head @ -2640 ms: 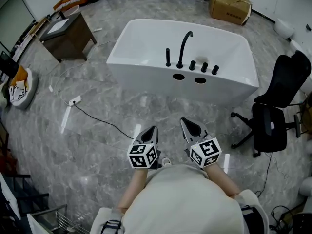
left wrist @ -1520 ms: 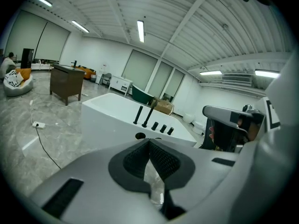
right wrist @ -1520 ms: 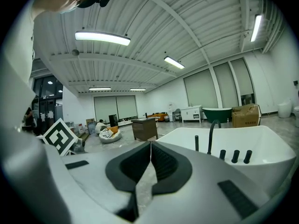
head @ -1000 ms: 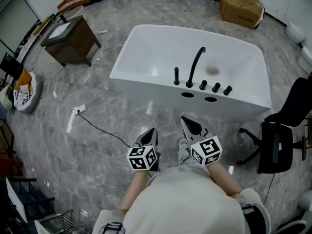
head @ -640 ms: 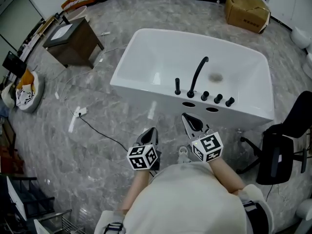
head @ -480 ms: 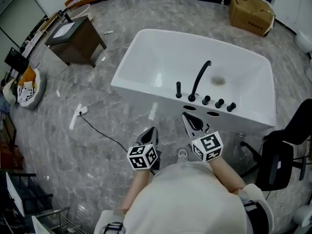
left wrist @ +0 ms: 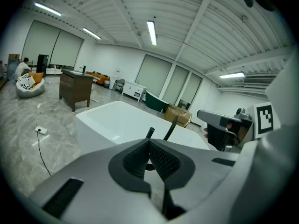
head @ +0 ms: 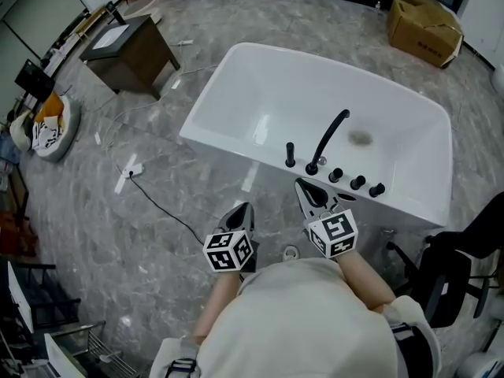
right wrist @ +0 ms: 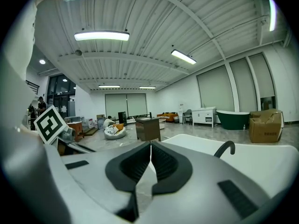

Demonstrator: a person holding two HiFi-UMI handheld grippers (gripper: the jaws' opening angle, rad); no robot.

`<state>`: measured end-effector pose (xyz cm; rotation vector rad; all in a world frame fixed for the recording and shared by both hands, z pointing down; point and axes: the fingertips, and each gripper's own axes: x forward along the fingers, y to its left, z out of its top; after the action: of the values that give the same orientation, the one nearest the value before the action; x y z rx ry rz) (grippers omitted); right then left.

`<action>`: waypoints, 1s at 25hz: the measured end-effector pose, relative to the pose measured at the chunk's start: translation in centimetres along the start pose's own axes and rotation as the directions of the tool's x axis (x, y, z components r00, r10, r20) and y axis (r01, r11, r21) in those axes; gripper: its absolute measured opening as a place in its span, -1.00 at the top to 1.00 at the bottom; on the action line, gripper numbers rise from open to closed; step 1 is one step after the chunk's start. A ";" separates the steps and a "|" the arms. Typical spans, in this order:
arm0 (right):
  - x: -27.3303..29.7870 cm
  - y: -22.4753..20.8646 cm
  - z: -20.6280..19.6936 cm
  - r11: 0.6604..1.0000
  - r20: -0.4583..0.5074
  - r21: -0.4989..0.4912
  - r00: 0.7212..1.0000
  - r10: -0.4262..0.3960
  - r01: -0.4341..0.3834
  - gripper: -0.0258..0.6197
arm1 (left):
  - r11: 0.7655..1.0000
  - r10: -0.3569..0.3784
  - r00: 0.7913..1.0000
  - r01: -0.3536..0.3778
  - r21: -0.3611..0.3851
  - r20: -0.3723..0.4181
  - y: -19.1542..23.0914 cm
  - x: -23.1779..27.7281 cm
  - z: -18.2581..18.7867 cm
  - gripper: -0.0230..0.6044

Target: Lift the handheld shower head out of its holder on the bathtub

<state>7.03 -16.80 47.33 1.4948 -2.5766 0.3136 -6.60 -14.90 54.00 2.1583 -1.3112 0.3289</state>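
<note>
The handheld shower head (head: pixel 290 154) is a short black stick that stands upright in its holder on the near rim of the white bathtub (head: pixel 236 77). It is just left of the curved black spout (head: pixel 327 138) and three black knobs (head: pixel 357 182). My right gripper (head: pixel 305 189) is shut and empty, its tip just short of the tub's rim below the spout. My left gripper (head: pixel 240 213) is also shut and empty, over the floor short of the tub. In the left gripper view the shower head (left wrist: pixel 150 132) and spout (left wrist: pixel 170 127) rise just beyond the shut tips (left wrist: pixel 149 142). The right gripper view has the spout (right wrist: pixel 225 148) to the right of its tips (right wrist: pixel 150 144).
A brown cabinet (head: pixel 130 50) stands left of the tub and a cardboard box (head: pixel 421 22) behind it. A black office chair (head: pixel 457 282) is at the right. A cable with a power strip (head: pixel 130 169) lies on the grey floor. A floor drain (head: pixel 290 252) sits between the grippers.
The person has walked up to the bathtub, which now fills more of the head view. Both grippers came forward with them and stayed shut.
</note>
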 end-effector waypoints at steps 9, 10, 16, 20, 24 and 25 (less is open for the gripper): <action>2.0 -3.3 -2.5 1.000 -0.064 0.009 0.998 -0.024 0.024 0.86 | 1.000 0.000 1.000 -0.001 -0.021 -0.023 -0.8 2.1 -0.3 0.86; 2.2 -3.6 -2.9 0.999 -0.071 0.016 0.997 -0.030 0.031 0.86 | 1.000 -0.005 1.000 0.005 -0.020 -0.028 -1.1 2.2 -0.4 0.86; 4.9 -5.3 -4.9 0.995 -0.108 0.061 0.992 -0.070 0.077 0.85 | 1.000 -0.018 0.997 0.016 -0.019 -0.081 -0.6 3.5 -1.1 0.86; 7.1 -6.0 -6.6 0.993 -0.123 0.070 0.988 -0.090 0.099 0.85 | 0.999 -0.041 0.992 0.041 -0.005 -0.115 0.1 5.1 -0.9 0.86; 8.4 -7.6 -8.6 0.987 -0.141 0.089 0.982 -0.122 0.135 0.85 | 0.997 -0.076 0.987 0.079 0.013 -0.144 -0.1 7.4 -0.5 0.86; 8.8 -8.0 -9.1 0.986 -0.149 0.094 0.981 -0.126 0.141 0.85 | 0.996 -0.082 0.985 0.086 0.019 -0.149 -0.1 8.1 -0.3 0.86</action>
<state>9.82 -25.79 59.03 1.6074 -2.3695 0.5246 -2.56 -20.57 58.15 2.1581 -1.1360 0.4642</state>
